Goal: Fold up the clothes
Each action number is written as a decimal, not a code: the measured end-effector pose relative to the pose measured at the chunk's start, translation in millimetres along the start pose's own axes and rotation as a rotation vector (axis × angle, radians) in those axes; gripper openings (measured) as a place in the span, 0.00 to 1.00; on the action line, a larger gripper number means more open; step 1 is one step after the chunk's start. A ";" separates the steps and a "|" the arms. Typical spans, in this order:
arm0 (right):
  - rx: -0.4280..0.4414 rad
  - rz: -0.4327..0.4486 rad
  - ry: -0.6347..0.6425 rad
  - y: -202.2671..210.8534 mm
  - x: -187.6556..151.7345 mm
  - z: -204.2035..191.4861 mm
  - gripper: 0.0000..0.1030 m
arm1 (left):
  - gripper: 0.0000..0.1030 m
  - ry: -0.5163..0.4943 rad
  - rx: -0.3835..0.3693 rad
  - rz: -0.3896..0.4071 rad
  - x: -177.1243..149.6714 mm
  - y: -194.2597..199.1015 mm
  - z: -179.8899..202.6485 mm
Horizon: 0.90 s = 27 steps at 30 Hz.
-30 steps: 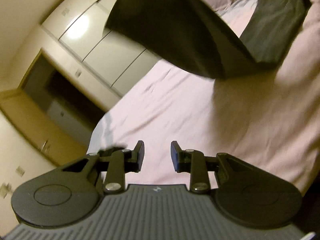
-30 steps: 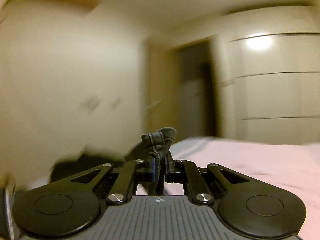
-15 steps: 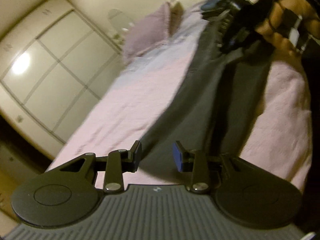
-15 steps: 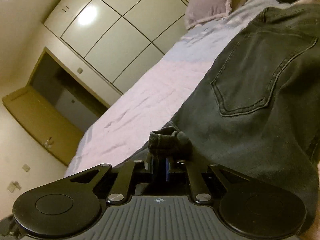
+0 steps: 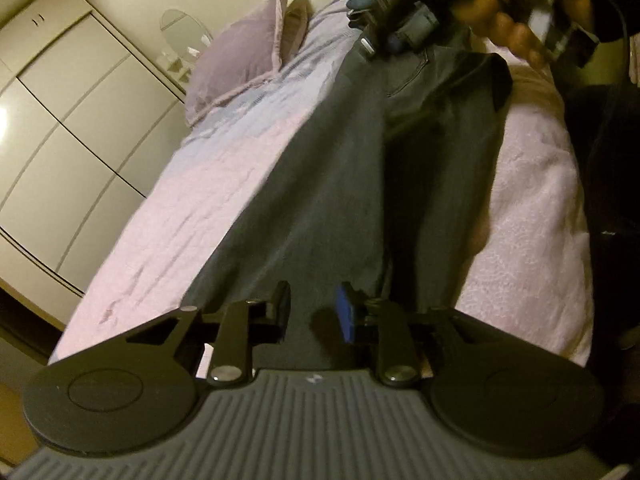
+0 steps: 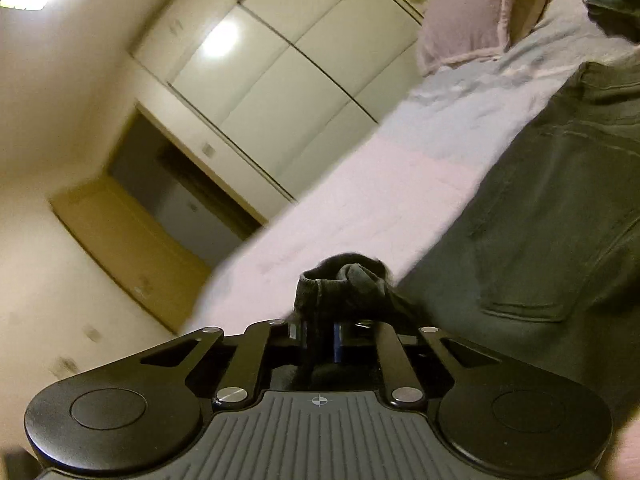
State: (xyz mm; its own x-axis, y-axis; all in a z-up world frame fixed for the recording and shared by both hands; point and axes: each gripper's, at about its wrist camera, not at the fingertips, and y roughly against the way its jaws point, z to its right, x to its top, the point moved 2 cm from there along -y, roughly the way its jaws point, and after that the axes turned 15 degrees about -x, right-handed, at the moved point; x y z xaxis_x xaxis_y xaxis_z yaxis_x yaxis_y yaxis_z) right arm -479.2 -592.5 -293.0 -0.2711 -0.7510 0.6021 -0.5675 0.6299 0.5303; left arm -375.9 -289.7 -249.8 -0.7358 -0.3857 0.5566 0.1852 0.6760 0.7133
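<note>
Dark grey jeans (image 5: 360,184) are lying stretched lengthwise along the pink bedspread (image 5: 208,200), waist end toward the pillows (image 5: 244,64), leg ends toward the left wrist camera. No containers are showing in either view.

Left gripper (image 5: 310,312) is hovering over the near leg end, fingers parted and nothing between them. Right gripper (image 6: 318,338) is pinching a bunched wad of the jeans (image 6: 540,216) fabric between its fingers; a back pocket is showing just to its right.

Around: white wardrobe doors (image 6: 288,68) are running along the far side of the bed, with a dark doorway (image 6: 188,204) beside them. At the waist end in the left view, the right hand (image 5: 520,4) is blurring with its tool.

Versus 0.5 s ago: left view is sitting closer over the leg end, claw gap unchanged. Right view has tilted up toward the wardrobe; the grip on the fabric is holding.
</note>
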 end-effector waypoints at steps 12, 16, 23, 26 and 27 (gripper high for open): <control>-0.128 -0.099 0.132 0.9 -19.0 8.4 0.10 | 0.23 0.050 -0.086 0.037 44.4 -39.0 -50.5; -0.156 -0.065 0.214 12.6 -18.3 2.8 0.22 | 0.23 0.106 -0.125 -0.059 40.3 -90.0 -69.3; -0.173 0.158 0.466 45.2 5.7 -30.4 0.33 | 0.31 0.218 -0.161 -0.041 48.8 -102.0 -96.9; -0.138 0.120 0.574 25.0 2.4 -48.1 0.33 | 0.30 0.240 -0.192 0.020 66.3 -100.8 -102.3; -0.137 0.092 0.595 15.6 0.1 -51.3 0.33 | 0.30 0.242 -0.212 0.037 72.9 -102.3 -102.7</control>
State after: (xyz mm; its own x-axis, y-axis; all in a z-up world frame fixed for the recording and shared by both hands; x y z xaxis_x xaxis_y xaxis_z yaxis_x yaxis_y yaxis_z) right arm -448.2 -572.5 -254.1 0.1884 -0.4780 0.8579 -0.4470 0.7361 0.5083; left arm -381.6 -451.4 -238.5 -0.5546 -0.5184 0.6509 0.3590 0.5566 0.7492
